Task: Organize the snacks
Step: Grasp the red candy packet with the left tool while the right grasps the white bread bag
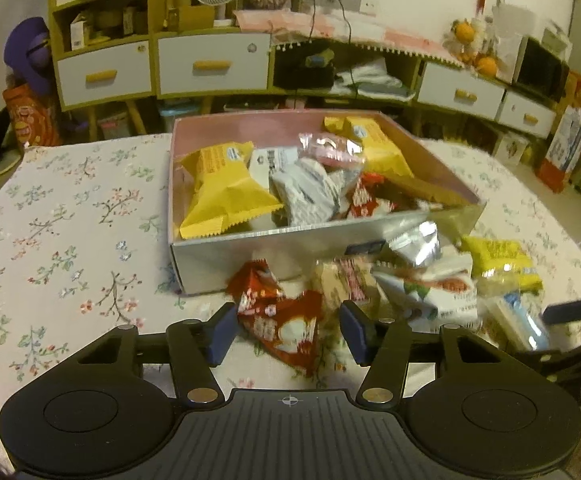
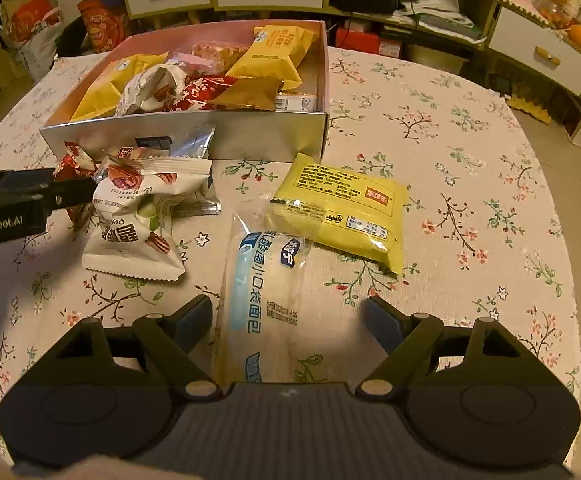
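A silver box [image 1: 274, 256] with a pink inside holds several snack packets; it also shows in the right wrist view [image 2: 250, 136]. In front of it lie loose snacks. My left gripper [image 1: 288, 334] is open, its jaws on either side of a red packet [image 1: 280, 320] on the cloth. My right gripper [image 2: 290, 326] is open around the near end of a clear bread packet with blue print [image 2: 264, 292]. A yellow packet [image 2: 346, 208] and white nut packets [image 2: 138, 224] lie beside it. The left gripper [image 2: 30, 200] shows at the left edge of the right wrist view.
A floral tablecloth [image 2: 470, 184] covers the table, with open cloth to the right of the snacks and to the left of the box [image 1: 70, 220]. Drawers and shelves [image 1: 210, 64] stand behind the table.
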A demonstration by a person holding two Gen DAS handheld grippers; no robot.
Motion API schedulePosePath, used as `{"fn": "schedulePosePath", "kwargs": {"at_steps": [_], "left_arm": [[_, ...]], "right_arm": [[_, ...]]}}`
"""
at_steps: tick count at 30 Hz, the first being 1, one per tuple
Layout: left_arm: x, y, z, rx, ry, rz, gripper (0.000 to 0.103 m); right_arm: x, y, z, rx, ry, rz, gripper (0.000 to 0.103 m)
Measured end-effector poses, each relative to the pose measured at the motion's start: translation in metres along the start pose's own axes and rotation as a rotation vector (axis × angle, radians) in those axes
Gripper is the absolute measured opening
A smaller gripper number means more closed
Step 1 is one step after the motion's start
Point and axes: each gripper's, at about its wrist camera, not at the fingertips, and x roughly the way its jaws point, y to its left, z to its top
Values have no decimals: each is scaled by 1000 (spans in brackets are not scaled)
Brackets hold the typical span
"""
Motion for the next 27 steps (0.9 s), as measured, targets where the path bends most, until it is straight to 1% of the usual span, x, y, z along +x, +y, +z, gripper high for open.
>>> {"fn": "schedulePosePath", "kwargs": {"at_steps": [2, 6, 8, 9, 10, 11, 13, 15, 22, 25, 27], "left_arm": [[0, -1, -1, 7, 17, 12, 48], [-2, 1, 0, 16, 26, 55, 48], [-3, 4, 1, 20, 36, 90, 48], [-2, 5, 1, 23, 46, 118, 47], [-2, 6, 2, 29, 55, 147, 44], [-1, 8, 2, 34, 62, 159, 43], [1, 12, 2, 26, 72, 161, 44], [2, 17, 2, 7, 70, 148, 44], [11, 28, 1, -49, 39, 114, 48], [14, 29, 1, -47, 26, 112, 48], [15, 30, 1, -39, 18, 111, 46]], "right_arm": [[0, -1, 0, 2, 1, 2, 81], [1, -2, 0, 10, 0, -1, 81], [1, -3, 1, 11, 0, -1, 81], [1, -3, 1, 11, 0, -1, 80], [1, -3, 1, 11, 0, -1, 80], [1, -3, 1, 11, 0, -1, 80], [1, -3, 1, 11, -1, -1, 80], [1, -4, 1, 10, -2, 0, 79], [1, -2, 2, 2, -7, -6, 76], [1, -1, 2, 0, -9, -5, 75], [0, 1, 2, -1, -10, 0, 73]]}}
